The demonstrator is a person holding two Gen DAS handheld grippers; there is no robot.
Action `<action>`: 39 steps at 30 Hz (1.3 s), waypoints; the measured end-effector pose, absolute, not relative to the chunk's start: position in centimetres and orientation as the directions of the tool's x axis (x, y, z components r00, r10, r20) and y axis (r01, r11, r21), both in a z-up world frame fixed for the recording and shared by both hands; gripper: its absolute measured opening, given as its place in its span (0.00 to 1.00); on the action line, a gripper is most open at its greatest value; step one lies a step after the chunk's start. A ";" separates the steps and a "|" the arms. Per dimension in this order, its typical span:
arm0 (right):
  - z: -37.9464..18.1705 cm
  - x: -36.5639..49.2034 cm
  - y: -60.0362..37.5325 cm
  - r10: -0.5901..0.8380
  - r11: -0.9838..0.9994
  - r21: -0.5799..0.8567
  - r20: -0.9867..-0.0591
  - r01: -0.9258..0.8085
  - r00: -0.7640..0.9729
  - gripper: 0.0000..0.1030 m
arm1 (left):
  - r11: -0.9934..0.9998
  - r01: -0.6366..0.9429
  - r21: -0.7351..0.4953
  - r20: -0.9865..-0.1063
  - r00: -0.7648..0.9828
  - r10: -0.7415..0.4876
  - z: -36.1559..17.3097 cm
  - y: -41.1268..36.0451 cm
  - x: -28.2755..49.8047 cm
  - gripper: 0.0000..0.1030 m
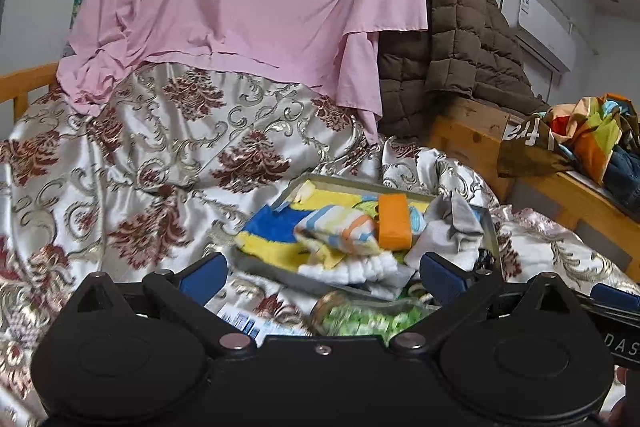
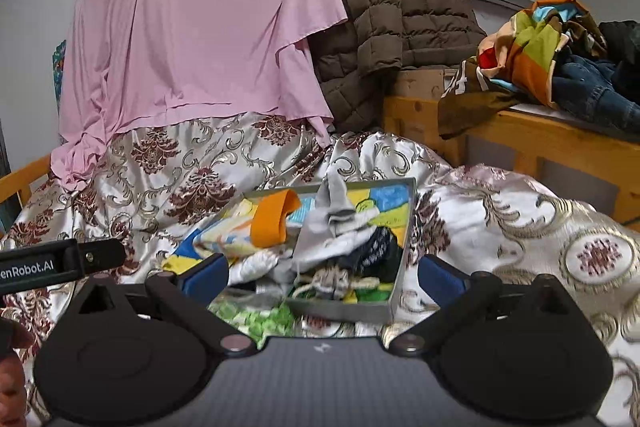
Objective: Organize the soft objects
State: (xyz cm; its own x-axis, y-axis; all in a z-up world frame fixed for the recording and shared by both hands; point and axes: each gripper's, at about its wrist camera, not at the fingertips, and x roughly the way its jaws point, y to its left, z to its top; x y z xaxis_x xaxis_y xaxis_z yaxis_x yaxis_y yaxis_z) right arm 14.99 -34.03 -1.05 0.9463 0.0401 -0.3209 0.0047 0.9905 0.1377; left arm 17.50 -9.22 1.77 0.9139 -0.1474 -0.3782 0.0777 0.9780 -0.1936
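Fingers (image 1: 202,277) on my left gripper (image 1: 320,277) and right gripper (image 2: 320,277) stand released, four blue pads, nothing between. One grey tray (image 2: 406,227) of soft cloths (image 2: 240,235) lies on the bed (image 2: 520,219), one orange piece (image 2: 272,223) on top.

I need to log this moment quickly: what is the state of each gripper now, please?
Left gripper: open, holding nothing.
Right gripper: open, holding nothing.
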 end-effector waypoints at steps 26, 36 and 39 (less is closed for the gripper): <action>-2.9 7.0 -29.7 -0.072 0.990 0.097 -0.247 0.099 0.966 1.00 | 0.989 -0.012 -0.150 -0.337 0.941 -0.039 -0.6 -3.4 9.1 0.99; -4.2 5.8 -29.1 -0.084 0.990 0.085 -0.283 0.112 0.955 1.00 | 0.990 -0.023 -0.137 -0.351 0.936 -0.027 -1.7 -3.0 8.6 0.99; -4.7 5.9 -28.6 -0.078 0.993 0.065 -0.295 0.101 0.952 1.00 | 0.991 -0.021 -0.129 -0.355 0.934 -0.026 -2.3 -2.9 8.4 0.99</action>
